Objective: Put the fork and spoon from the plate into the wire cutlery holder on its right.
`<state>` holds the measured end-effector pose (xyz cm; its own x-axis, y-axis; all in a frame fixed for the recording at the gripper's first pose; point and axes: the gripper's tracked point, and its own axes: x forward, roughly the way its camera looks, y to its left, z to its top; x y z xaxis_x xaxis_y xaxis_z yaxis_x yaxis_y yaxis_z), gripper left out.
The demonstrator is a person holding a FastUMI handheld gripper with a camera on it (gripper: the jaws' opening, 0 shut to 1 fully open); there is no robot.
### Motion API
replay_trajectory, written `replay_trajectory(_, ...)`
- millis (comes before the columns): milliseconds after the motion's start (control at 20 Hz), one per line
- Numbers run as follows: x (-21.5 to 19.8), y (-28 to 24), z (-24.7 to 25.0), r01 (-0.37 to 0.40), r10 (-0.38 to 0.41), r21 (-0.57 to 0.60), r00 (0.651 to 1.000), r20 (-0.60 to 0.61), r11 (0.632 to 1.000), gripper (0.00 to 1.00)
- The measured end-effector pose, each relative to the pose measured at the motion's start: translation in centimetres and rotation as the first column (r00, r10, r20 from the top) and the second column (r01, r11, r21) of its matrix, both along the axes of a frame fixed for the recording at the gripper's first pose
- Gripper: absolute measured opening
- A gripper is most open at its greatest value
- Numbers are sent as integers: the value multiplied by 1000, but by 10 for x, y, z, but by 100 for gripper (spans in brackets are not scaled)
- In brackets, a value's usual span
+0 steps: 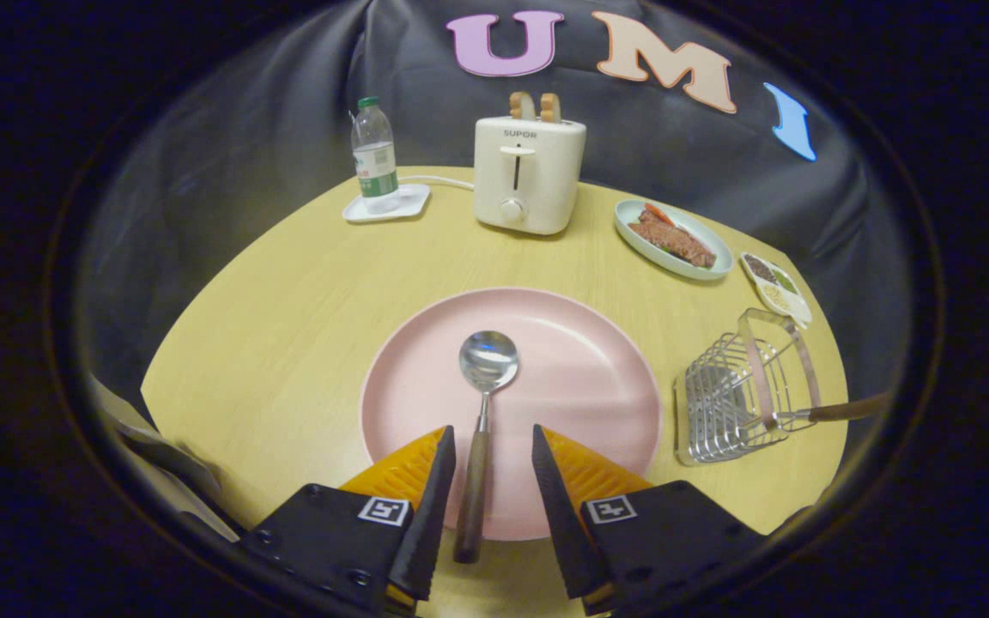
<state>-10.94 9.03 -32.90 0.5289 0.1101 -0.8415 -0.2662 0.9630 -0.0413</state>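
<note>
While my tool (pixel 489 451) hangs low over the near rim of the pink plate (pixel 580 360), its fingers stand apart, gripping nothing, and the spoon (pixel 479 429) lies between them, closer to my left finger. Its wooden handle runs back toward me past the plate's edge and its bowl points ahead of the tips.

Far ahead and to the left I see one water bottle (pixel 373 154) on a small white tray (pixel 404 206). Straight beyond the spoon stands one toaster (pixel 529 172) with two slices in it. Ahead to the right sit one blue dish of food (pixel 713 262) and one small divided dish (pixel 776 287).

Right of my right finger, beside the plate on the worktop (pixel 280 326), is the one wire cutlery holder (pixel 731 399). One wooden-handled utensil (pixel 834 412) already sticks out of it; I judge that to be the fork, though its head is hard to make out. So I reckon the job half done: one spoon left to grasp and carry right.
</note>
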Motion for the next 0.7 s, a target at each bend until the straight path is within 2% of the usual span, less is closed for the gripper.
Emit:
replay_trajectory(300,-14,-5,-15,-57,53,-68,997,-59,996,19)
replay_trajectory(500,-14,-14,-11,-94,85,-112,993,-75,989,13)
replay_trajectory(550,-16,-17,-8,-105,95,-122,992,-84,987,8)
replay_trajectory(700,-19,-25,5,-130,115,-119,985,-126,984,7)
